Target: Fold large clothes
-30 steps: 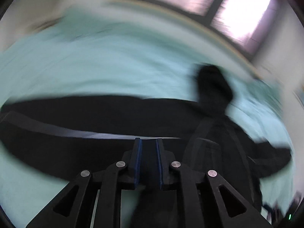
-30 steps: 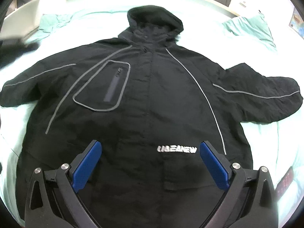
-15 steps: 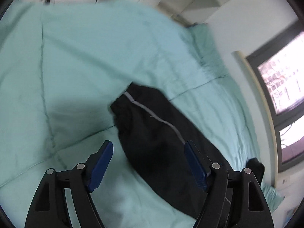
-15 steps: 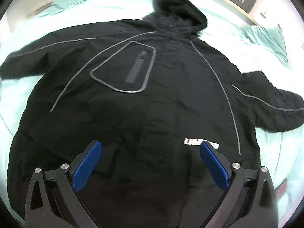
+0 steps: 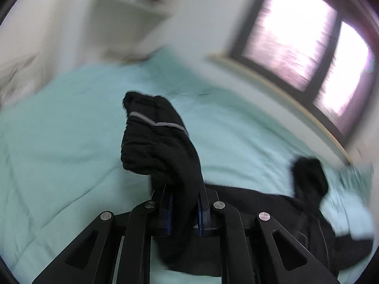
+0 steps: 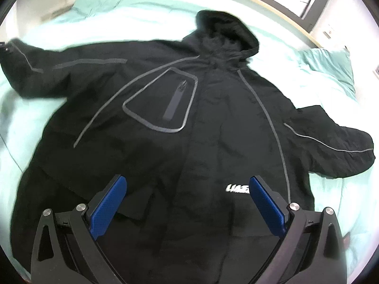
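Note:
A black hooded jacket [image 6: 189, 142] with grey piping lies front-up and spread out on a mint-green bed cover [image 6: 118, 19]. My right gripper [image 6: 187, 189] hovers open over its lower front, with nothing between the blue pads. In the left wrist view my left gripper [image 5: 184, 194] is closing on the jacket's sleeve [image 5: 156, 137]; the pads pinch the fabric and the cuff end hangs bunched up in front of them, lifted off the bed. The hood [image 5: 310, 175] shows at the right. In the right wrist view that sleeve [image 6: 35, 71] stretches to the far left.
A window [image 5: 296, 35] with a pale sill runs along the bed's far side. Crumpled green bedding [image 6: 331, 64] lies at the back right beyond the other sleeve [image 6: 331, 146]. A small dark-red object [image 6: 347, 236] lies at the bed's right edge.
Half a second ago my left gripper stood open over the flat sleeve; now it pinches the sleeve and has lifted it, swinging toward the window. The right gripper drifted slightly over the jacket, still open.

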